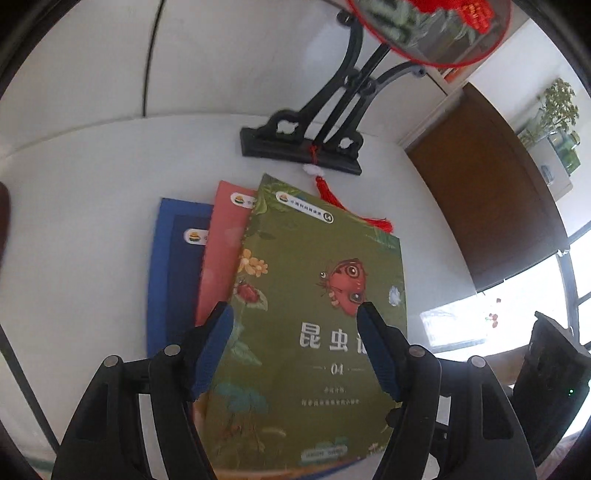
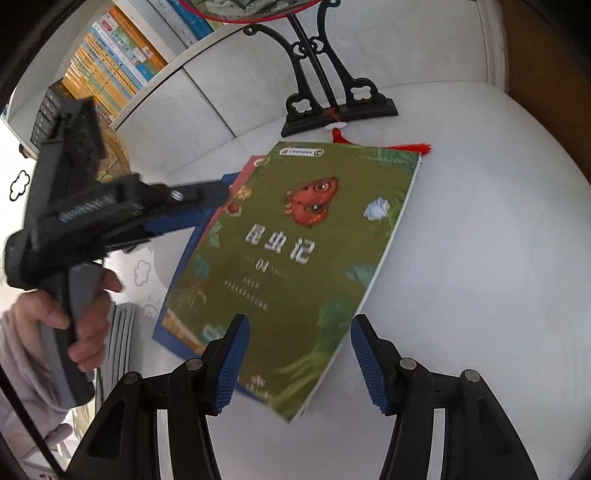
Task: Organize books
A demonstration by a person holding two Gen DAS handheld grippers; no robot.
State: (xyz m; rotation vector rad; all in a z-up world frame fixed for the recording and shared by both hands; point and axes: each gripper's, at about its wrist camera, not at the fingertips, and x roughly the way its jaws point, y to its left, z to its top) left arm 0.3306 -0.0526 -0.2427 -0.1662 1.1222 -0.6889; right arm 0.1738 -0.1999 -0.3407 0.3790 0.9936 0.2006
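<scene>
In front of you is a white table [image 2: 461,229], and it carries everything else. On it 3 thin books lie flat in a fanned pile, near the middle, just in front of a black stand [image 1: 301,147] that holds a round fan [image 1: 432,29] with a red rim. The green book [image 1: 317,325] is on top, with a red butterfly and white characters on its cover. The pink book [image 1: 221,254] is under it and shows only on the left side. The blue book [image 1: 166,266] is the lowest one and it comes out the furthest to the left. A red tassel [image 1: 354,210] hangs from the stand and touches the far edge of the green book.

Your left gripper [image 1: 295,347] hovers over the green book with its jaws apart; nothing is between the blue pads [image 1: 212,350]. Your right gripper [image 2: 295,363] is also released, over the near corner of the same book, and it grasps nothing. In the right wrist view your left hand [image 2: 79,314] is clenched around the handle of the left gripper. A shelf [image 2: 110,51] with many colourful books stands behind, at the left.
</scene>
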